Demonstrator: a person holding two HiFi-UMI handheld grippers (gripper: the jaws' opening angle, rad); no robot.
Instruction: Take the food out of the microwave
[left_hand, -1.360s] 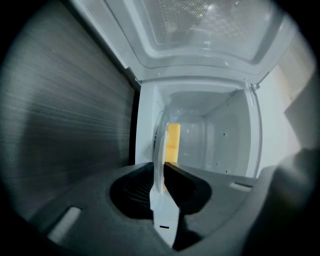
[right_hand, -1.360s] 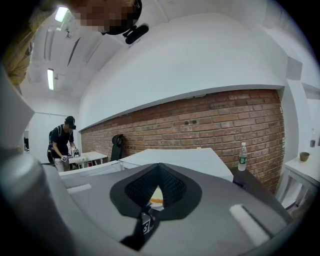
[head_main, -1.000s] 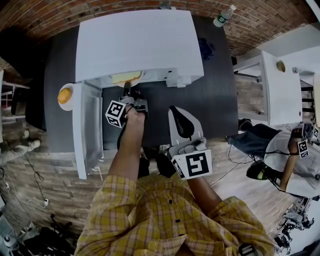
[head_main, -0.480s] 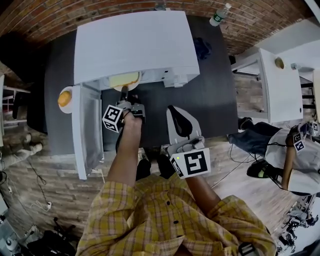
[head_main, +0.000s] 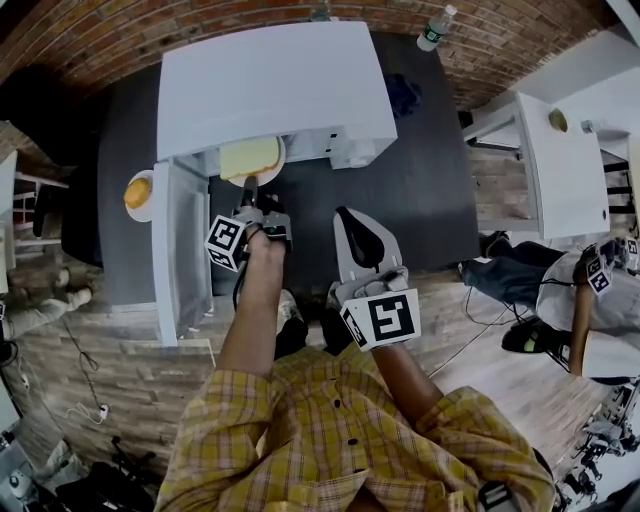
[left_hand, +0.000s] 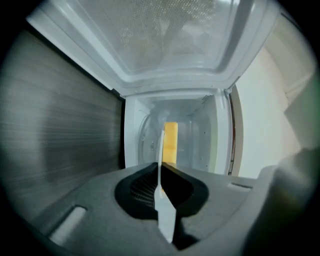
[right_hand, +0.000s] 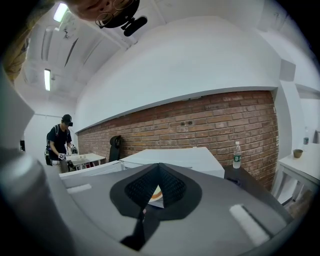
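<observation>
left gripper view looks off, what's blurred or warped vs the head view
Left gripper view: heavy fisheye with dark corners; the table is streaked, the plate edge in the left gripper is soft. Head view: sharper, but the brick wall bows.

Yellow food (head_main: 248, 157) on white plate (head_main: 277, 166), half out of open microwave (head_main: 270, 85).

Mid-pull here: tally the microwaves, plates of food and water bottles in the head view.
Microwave: 1
Plates with food: 2, one half out of it, one at far left
Water bottle: 1 clearly seen
Total: 4
</observation>
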